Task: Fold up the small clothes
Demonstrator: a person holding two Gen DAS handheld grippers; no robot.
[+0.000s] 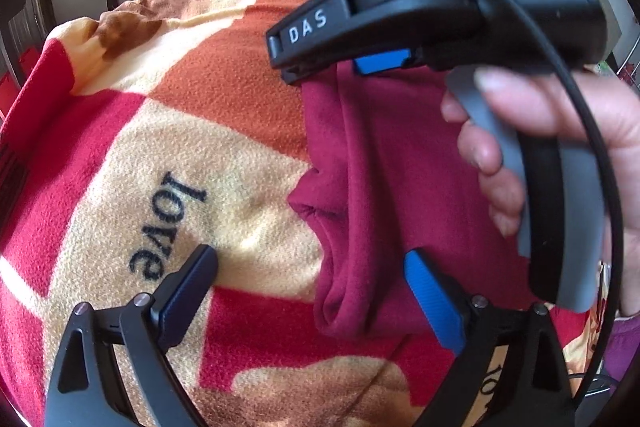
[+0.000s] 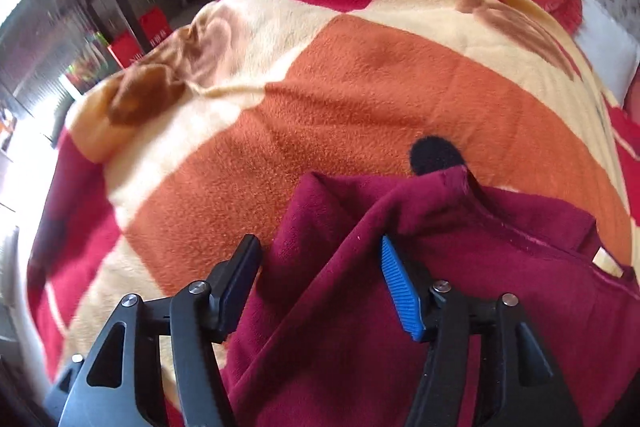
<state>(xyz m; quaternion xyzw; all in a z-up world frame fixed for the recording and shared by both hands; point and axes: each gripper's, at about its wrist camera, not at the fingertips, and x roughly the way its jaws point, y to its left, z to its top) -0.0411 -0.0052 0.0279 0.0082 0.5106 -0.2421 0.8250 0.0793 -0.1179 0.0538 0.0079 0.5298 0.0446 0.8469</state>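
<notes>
One maroon garment (image 2: 400, 267) on one patterned blanket (image 2: 320, 99). Left claw (image 1: 308, 287) spread wide, angled down; right claw (image 2: 320, 279) parted, astride a fold.

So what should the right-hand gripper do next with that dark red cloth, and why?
Probably close the right gripper on the raised fold of the dark red cloth. Its jaws stand apart with the fold bunched between them, not pinched, and the cloth lies rumpled on the blanket. The left gripper is wide open, holding nothing.
</notes>
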